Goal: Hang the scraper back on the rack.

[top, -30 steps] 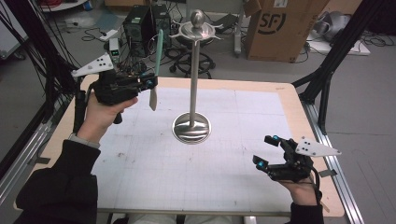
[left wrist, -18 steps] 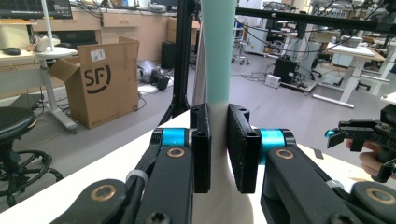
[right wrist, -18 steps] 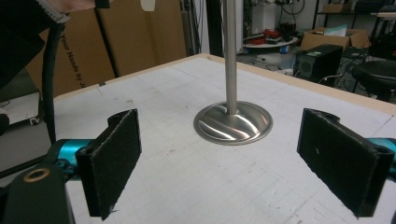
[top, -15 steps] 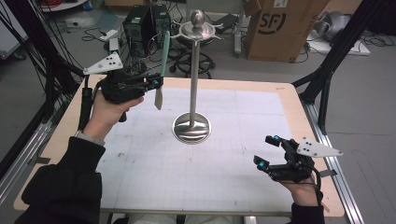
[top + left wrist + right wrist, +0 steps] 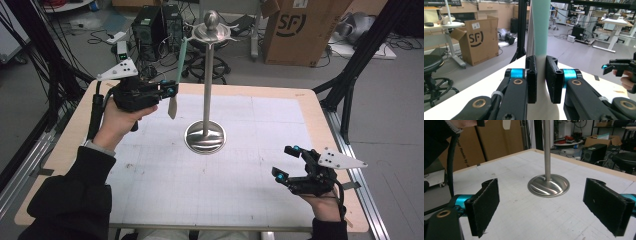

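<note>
Left gripper (image 5: 170, 92) around spatula (image 5: 178, 70), apparently upright.

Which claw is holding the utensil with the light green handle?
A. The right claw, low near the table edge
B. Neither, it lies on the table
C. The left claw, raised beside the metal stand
C: the left claw is shut on the green-handled utensil, upright beside the metal stand, while the right claw is open.

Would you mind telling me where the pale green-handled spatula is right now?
In the high view, the pale green-handled spatula is held upright in the left claw, above the table's far left, just left of the tall metal stand.
</note>
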